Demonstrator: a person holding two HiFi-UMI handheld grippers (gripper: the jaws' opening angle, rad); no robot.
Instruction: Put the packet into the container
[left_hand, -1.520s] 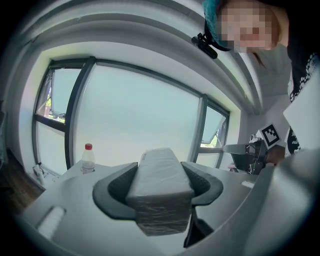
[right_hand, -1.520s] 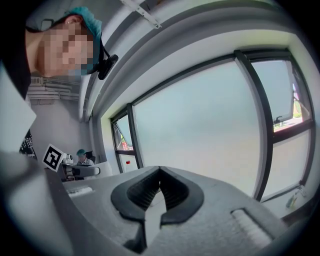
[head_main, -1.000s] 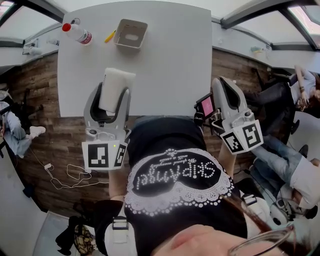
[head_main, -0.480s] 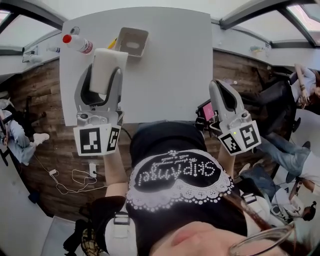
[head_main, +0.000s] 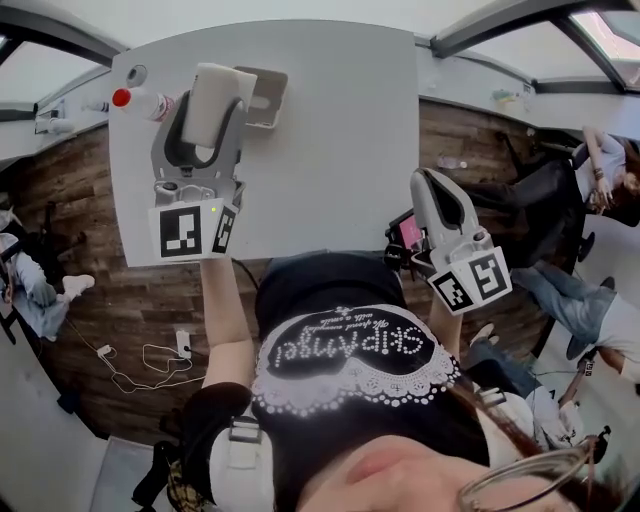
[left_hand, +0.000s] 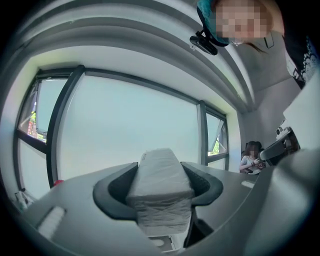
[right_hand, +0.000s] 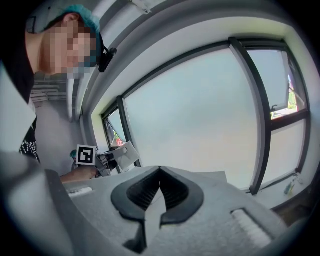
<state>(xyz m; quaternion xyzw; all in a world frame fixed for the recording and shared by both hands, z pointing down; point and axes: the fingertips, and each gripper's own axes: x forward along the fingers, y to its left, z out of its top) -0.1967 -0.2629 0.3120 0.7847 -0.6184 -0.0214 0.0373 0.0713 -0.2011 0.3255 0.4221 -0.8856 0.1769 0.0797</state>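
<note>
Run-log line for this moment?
left gripper: shut on white wrapped packet, at grey open container rim | right gripper: shut, empty | release: not yet

I work at a pale grey table (head_main: 330, 150) with squared corners. The open grey container (head_main: 270, 98) sits on it near the far edge, and only part of its rim and wall is visible to me. Just left of the container a clear bottle (head_main: 150, 102) lies on its side, its red cap pointing away from the container. Farther left and beyond the bottle, toward the corner, rests a small round grey thing (head_main: 136, 74) I cannot identify.
</note>
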